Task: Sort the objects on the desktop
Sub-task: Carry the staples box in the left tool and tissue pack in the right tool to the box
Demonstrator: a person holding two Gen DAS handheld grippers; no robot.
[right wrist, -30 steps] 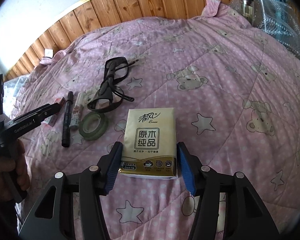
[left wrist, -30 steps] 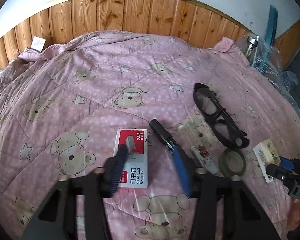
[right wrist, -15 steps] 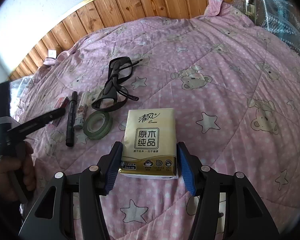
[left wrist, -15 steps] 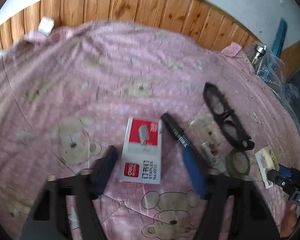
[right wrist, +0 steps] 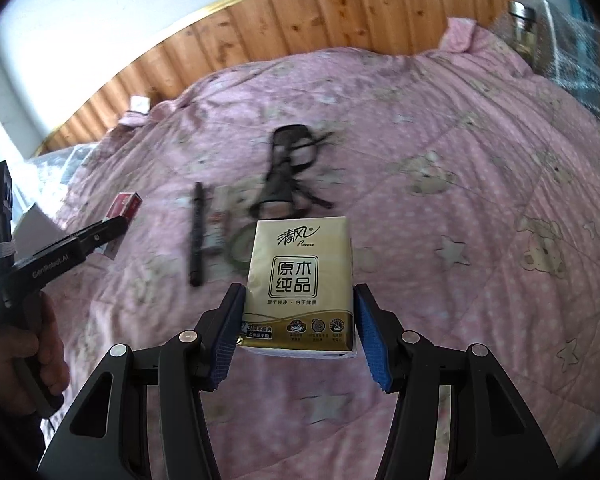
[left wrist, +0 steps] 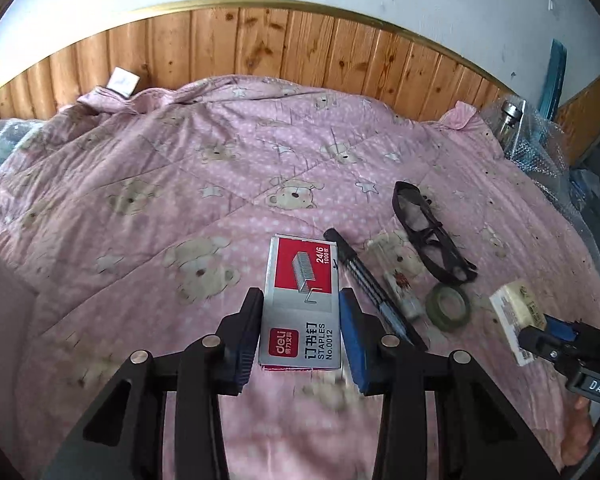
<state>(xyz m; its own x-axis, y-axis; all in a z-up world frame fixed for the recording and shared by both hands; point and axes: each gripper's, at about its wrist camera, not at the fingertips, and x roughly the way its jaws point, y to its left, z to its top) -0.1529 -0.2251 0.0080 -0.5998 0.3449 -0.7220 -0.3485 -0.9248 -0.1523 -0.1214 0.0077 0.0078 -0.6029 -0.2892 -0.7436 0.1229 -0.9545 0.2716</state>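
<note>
Staples box (left wrist: pixel 300 304), red and grey, now sits gripped between the left gripper's (left wrist: pixel 300 340) pads, which stood wide of it half a second ago. Just right of it on the pink quilt (left wrist: pixel 140 208) lie a black marker (left wrist: pixel 360 276), a small tube (left wrist: pixel 400 292), a tape ring (left wrist: pixel 449 306) and glasses (left wrist: pixel 430 232). The right gripper (right wrist: pixel 298 336) still clamps a gold tissue pack (right wrist: pixel 298 276).
</note>
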